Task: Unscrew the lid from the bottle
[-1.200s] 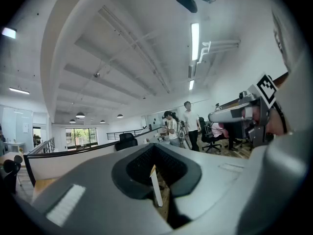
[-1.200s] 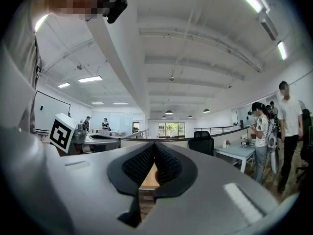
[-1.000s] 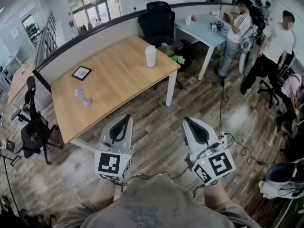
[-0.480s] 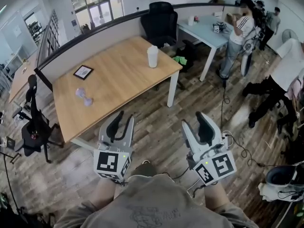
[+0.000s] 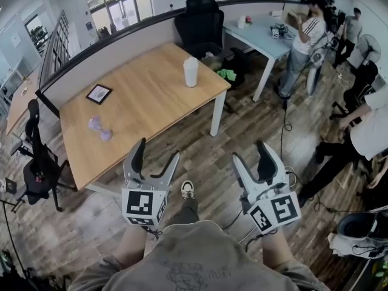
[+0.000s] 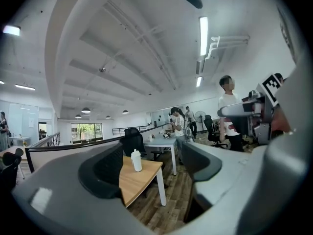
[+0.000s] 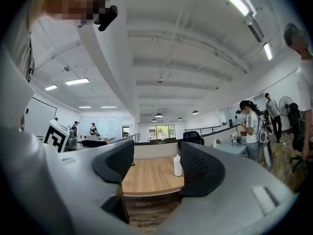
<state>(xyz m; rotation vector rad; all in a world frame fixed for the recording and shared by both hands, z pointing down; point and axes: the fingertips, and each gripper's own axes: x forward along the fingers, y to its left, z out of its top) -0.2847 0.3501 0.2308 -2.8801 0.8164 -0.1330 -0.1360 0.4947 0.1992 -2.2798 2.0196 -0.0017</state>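
Jaws of left hand-held gripper [image 5: 157,151] and right hand-held gripper [image 5: 249,151], shut earlier, have just opened, empty.

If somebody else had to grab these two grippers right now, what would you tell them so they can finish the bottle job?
Left gripper: open, jaws have just been opening, nothing between them.
Right gripper: open, also just been opening, nothing between them.
Bottle: upright near the far right corner of the wooden table, lid on, well ahead of both grippers.
Done: nothing yet.
Left: step up, hold the bottle with one gripper, unscrew the lid with the other.
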